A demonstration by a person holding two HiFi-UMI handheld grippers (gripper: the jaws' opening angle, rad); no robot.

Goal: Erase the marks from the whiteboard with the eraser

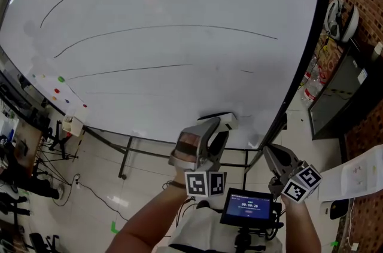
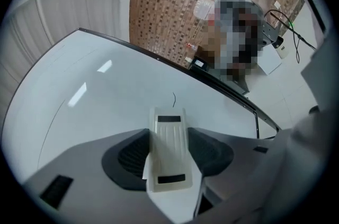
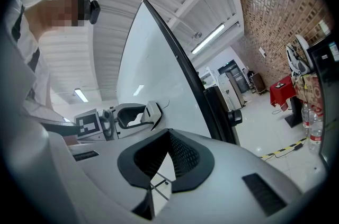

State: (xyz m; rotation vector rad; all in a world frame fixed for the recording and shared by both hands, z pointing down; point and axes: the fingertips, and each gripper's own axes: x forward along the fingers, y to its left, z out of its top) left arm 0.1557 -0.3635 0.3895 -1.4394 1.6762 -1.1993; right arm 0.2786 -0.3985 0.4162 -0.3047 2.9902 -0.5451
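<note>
Eraser (image 1: 226, 121) first: in the head view it's the white block pinched in the left gripper (image 1: 206, 133), sitting down at the bottom edge of the whiteboard (image 1: 179, 12). The board has at least 4 long curved marker lines (image 1: 167, 29) across it, all well above the eraser, so I'd say most of the wiping is not done yet. The right gripper (image 1: 270, 155) hangs off to the side past the board's dark frame, doing nothing. Makes sense, this is a 1-gripper job, so the spare stays out of the way.

Left gripper view: the left gripper (image 2: 170, 139) has its 2 pads clamped on the long sides of the eraser (image 2: 168, 127), jaws wide because the block is wide. The ribbed plastic back faces the camera, so the felt side should be toward the whiteboard (image 2: 79, 112), which is how you'd want it for wiping. A short dark mark (image 2: 174, 99) sits just ahead of the eraser's front end, my guess for the next target.

Right gripper view: the right gripper (image 3: 168, 135) has its jaws pressed together at the tips with nothing in them. Past it you can see the left gripper (image 3: 127, 115) holding the eraser (image 3: 151, 111) up against the whiteboard (image 3: 143, 59), seen nearly edge-on.
</note>
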